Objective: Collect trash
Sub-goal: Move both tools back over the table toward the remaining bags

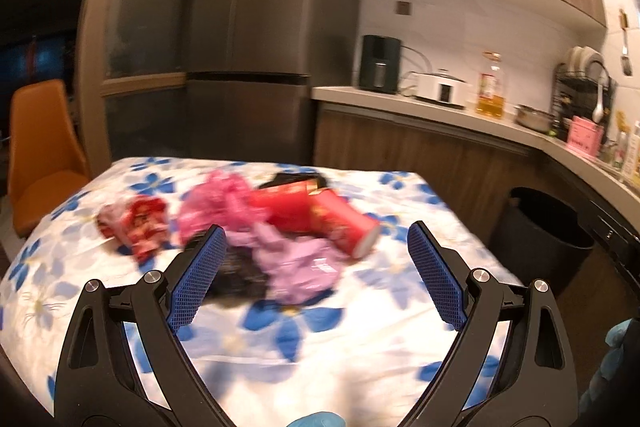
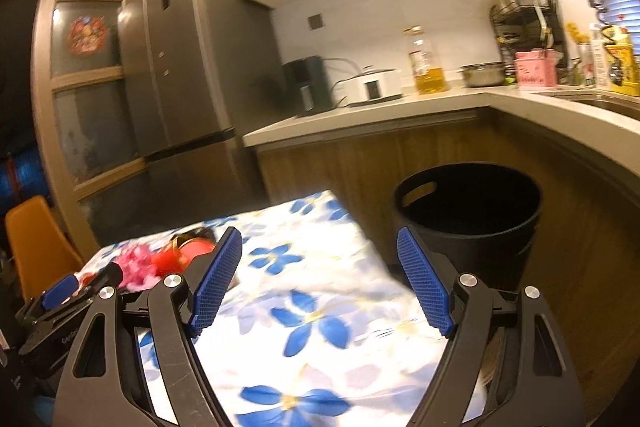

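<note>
**Both tongs spread wide above the flowered table, trash heaped near its far edge**

The left wrist view faces the trash pile (image 1: 256,227) head-on: a red cylindrical can (image 1: 346,227) lying on its side, a red box (image 1: 286,207) behind it, crumpled pink wrapping (image 1: 218,205), a lilac plastic bag (image 1: 300,267) over something black, and a red printed packet (image 1: 142,223) toward the table's left edge. All of it is blurred. The left gripper (image 1: 316,279) hangs above the near side of the heap, its blue pads (image 1: 196,279) spread and holding nothing.

The right wrist view shows little of that pile, only a strip of pink and red at the left behind its own finger. It does show the black trash bin (image 2: 468,219) fully, standing on the floor just beside the table's right edge, its mouth open and a handle slot in its wall. The right gripper (image 2: 320,283) is likewise spread and empty, over the table's right half. The other gripper's body sits at the lower left of this view.

The table (image 1: 360,343) wears a white cloth with blue flowers. Behind it stand a grey fridge (image 1: 248,47), a wooden-fronted counter (image 2: 360,115) with an oil bottle (image 2: 426,67), a white cooker (image 2: 372,85) and a dish rack (image 2: 520,23), and an orange chair (image 1: 40,155) off the table's left edge.

The near half of the cloth is bare, as is the right half by the bin.
</note>
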### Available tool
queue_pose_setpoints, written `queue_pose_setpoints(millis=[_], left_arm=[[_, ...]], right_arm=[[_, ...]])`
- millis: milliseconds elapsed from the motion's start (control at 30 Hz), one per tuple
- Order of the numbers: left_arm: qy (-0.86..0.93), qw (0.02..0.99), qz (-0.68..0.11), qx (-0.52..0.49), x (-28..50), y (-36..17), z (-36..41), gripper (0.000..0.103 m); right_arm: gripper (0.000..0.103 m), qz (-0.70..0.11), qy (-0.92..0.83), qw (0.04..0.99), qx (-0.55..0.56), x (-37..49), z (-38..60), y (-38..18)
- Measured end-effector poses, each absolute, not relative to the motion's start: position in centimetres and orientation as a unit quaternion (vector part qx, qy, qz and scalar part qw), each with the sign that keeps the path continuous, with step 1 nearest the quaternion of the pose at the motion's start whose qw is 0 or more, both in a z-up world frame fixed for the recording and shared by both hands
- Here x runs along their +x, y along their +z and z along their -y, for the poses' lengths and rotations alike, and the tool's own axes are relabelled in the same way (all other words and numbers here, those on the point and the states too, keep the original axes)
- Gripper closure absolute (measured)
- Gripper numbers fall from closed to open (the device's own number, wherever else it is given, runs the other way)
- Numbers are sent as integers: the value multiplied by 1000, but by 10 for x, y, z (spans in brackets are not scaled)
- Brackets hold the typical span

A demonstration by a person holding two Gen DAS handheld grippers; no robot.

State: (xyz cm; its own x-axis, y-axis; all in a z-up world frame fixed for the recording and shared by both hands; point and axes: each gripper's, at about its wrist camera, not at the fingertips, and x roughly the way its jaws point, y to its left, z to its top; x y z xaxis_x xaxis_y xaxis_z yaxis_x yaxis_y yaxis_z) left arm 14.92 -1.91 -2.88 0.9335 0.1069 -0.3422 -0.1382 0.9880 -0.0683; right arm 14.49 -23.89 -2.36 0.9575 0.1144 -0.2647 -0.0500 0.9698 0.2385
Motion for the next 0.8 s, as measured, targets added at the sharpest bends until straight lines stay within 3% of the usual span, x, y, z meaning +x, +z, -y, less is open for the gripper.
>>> queue_pose_setpoints(millis=[600, 667, 800], left_arm=[[125, 962, -231, -71, 186, -75, -66, 13], [121, 959, -243, -75, 195, -76, -71, 18], [116, 953, -272, -68, 209, -82, -73, 37]], right_arm=[[25, -197, 139, 967, 79, 186, 132, -63], [25, -198, 142, 967, 76, 190, 126, -65], [25, -203, 148, 965, 73, 198, 114, -69]])
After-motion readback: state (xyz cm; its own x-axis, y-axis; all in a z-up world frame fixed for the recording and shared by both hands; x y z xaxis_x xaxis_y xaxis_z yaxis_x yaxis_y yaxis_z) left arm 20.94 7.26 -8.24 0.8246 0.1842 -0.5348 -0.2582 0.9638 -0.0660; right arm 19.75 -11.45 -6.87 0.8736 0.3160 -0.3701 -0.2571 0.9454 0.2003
